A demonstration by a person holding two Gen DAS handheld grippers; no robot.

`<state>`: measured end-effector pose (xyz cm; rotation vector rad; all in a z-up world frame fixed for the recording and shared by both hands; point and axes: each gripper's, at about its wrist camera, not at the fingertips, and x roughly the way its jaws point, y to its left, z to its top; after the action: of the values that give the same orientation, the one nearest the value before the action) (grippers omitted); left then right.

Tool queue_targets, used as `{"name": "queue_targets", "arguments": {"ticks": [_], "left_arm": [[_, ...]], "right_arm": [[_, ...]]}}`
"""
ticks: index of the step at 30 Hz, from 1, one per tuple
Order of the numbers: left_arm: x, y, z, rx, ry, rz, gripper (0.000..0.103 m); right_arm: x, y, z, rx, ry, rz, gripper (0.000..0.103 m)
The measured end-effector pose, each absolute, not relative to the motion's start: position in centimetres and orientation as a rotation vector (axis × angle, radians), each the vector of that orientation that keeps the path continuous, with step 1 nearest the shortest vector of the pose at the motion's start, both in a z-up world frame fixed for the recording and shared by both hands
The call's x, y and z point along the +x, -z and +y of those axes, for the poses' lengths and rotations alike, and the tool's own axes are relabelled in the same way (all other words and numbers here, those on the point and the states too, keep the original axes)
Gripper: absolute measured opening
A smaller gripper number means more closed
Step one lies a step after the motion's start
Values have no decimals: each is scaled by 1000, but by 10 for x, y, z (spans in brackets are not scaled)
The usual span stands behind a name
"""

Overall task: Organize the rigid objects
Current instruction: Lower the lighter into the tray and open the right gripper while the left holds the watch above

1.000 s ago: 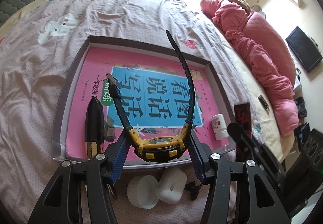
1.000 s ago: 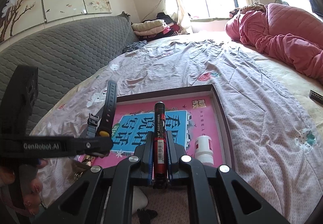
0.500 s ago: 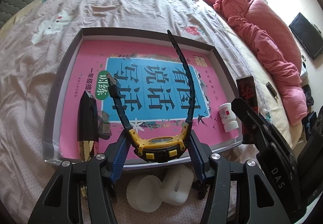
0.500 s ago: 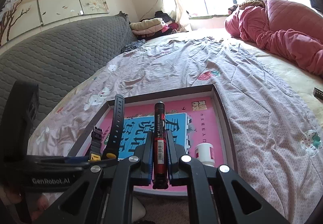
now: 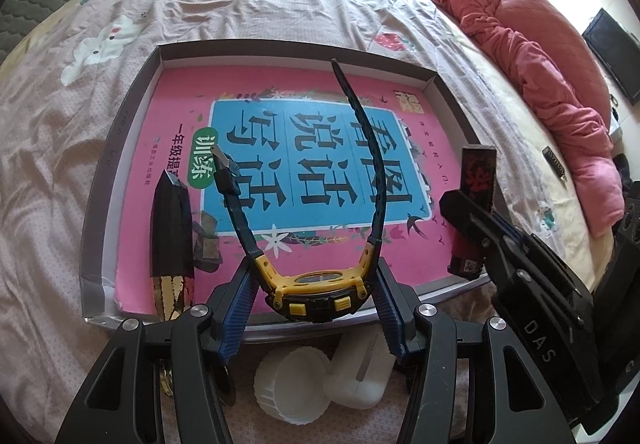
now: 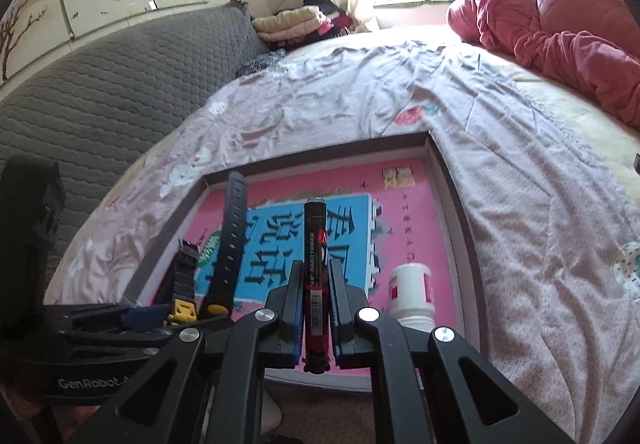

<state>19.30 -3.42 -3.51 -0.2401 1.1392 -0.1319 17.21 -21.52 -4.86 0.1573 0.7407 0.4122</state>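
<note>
Both grippers nearer tray (image 5: pixel 120 147), watch (image 5: pixel 316 284) clamped, lighter (image 6: pixel 316 284) clamped

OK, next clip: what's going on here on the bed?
A person is tidying small items into a shallow box lined with a pink book. The left tongs grip a yellow and black watch by its case, straps pointing up, above the box's near edge. The right tongs clamp a slim red and black lighter, also over the near part of the box. A black and gold object and a white bottle already lie inside.
</note>
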Motion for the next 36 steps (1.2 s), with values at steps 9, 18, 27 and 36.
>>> {"name": "queue_targets", "arguments": {"ticks": [9, 18, 27, 36], "left_arm": [[196, 39, -39, -220, 130, 1154, 58], [197, 39, -46, -154, 134, 1146, 58], [202, 43, -39, -184, 125, 1152, 58], [206, 44, -35, -208, 110, 1156, 58]], "right_arm": [[176, 57, -212, 163, -452, 800, 11], [179, 63, -209, 149, -434, 841, 11], [177, 63, -199, 52, -410, 834, 11], [175, 59, -196, 33, -425, 823, 11]]}}
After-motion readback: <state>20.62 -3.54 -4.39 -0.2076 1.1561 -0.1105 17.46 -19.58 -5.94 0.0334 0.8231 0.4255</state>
